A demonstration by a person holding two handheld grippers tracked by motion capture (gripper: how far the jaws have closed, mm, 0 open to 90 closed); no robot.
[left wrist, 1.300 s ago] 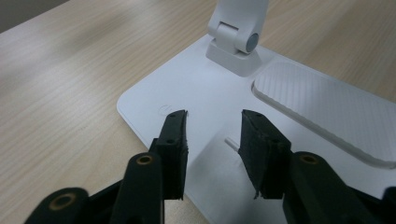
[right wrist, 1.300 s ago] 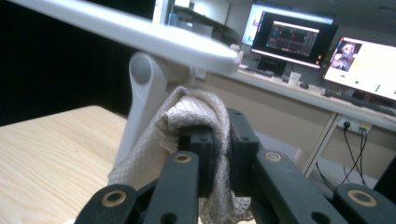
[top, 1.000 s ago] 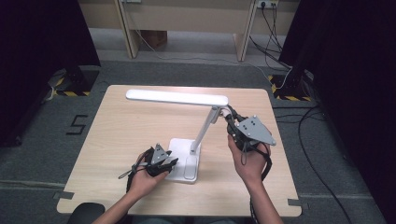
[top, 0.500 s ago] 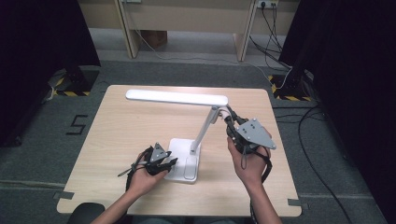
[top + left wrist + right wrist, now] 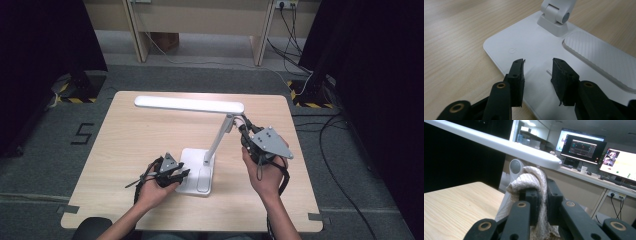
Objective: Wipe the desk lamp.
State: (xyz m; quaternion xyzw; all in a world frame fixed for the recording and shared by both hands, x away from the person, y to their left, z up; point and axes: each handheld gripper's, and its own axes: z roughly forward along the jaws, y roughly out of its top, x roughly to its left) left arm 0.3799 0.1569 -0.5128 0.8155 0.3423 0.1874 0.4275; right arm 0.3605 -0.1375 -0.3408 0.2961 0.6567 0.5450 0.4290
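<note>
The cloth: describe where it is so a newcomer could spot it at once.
Start at the white lamp on the wooden table and follow its slanted arm up to the joint under the long head. There the right gripper has its jaws shut on the cloth. It is the one soft, beige, knitted thing among hard white and black parts.

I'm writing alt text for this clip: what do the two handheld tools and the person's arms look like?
Both are black two-jaw tools. The left tool has blocky black fingers on arms with brass-coloured rivets. The right tool carries a grey three-cornered plate dotted with screws. Black cables trail from each over the hands. The forearms are bare, with no sleeves in view.
</note>
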